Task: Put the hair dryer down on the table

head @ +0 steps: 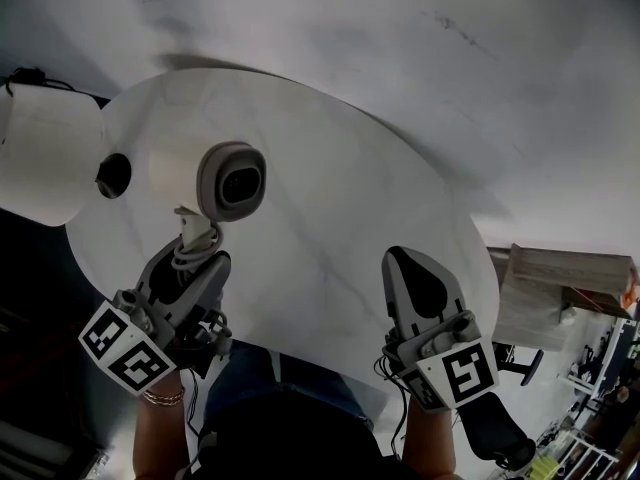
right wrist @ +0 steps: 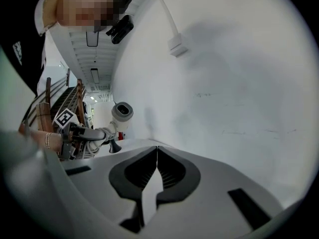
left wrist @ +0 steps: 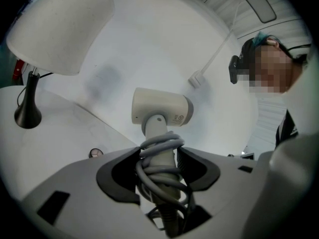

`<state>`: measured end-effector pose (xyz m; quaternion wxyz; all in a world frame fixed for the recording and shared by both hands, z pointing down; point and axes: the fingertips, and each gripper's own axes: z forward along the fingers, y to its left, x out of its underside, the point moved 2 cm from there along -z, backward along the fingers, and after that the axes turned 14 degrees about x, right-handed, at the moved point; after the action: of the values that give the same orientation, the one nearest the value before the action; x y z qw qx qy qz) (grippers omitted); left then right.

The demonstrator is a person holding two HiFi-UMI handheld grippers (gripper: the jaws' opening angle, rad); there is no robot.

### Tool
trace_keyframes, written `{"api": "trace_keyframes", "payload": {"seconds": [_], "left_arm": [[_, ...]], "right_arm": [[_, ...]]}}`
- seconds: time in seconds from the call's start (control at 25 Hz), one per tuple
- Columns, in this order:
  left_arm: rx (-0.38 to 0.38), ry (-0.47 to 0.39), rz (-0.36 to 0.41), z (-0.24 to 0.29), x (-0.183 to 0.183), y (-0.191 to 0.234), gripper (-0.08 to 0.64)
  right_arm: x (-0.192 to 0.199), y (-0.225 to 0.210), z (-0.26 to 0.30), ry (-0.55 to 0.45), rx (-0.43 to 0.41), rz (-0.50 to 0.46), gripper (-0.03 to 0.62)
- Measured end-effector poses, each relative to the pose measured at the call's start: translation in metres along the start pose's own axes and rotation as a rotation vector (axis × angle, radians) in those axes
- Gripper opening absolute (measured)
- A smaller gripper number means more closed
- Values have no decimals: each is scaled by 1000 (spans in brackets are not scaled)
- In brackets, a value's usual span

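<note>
A cream hair dryer (head: 231,180) stands upright over the round white table (head: 340,228), its grey cord wound round the handle. My left gripper (head: 193,260) is shut on that handle; in the left gripper view the hair dryer (left wrist: 160,108) rises between the jaws, barrel sideways. In the right gripper view the hair dryer (right wrist: 121,114) shows far left, held above the table. My right gripper (head: 415,280) hovers over the table's near right part, its jaws shut together on nothing (right wrist: 155,156).
A table lamp with a white shade (head: 40,153) and black base (head: 113,175) stands at the table's left side; the lamp (left wrist: 55,24) is close to the dryer. A white wall lies behind the table. A person stands behind the grippers.
</note>
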<state>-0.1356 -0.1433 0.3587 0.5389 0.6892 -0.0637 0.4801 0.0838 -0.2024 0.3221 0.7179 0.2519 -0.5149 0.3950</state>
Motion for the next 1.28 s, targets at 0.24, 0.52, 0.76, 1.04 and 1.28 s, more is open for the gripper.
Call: {"api": "trace_keyframes", "payload": {"seconds": [0.24,0.52,0.76,1.04,1.28], "left_arm": [[-19,3,-27,-2,8,10,241],[-42,22,-45,-7,18,23,241],[-57,42,-63,-7,27,34,241],[-78,67,-83,1,38,50,241],[-100,95,-100,7,47,65,241]], "right_arm": [[8,0,4,19,0,1,17],[20,3,7,38,2,-11,17],[27,5,13,53,-3,-13,17],[43,-3,24,86,-6,-16,17],[51,-1,36,105,-21,24,17]]}}
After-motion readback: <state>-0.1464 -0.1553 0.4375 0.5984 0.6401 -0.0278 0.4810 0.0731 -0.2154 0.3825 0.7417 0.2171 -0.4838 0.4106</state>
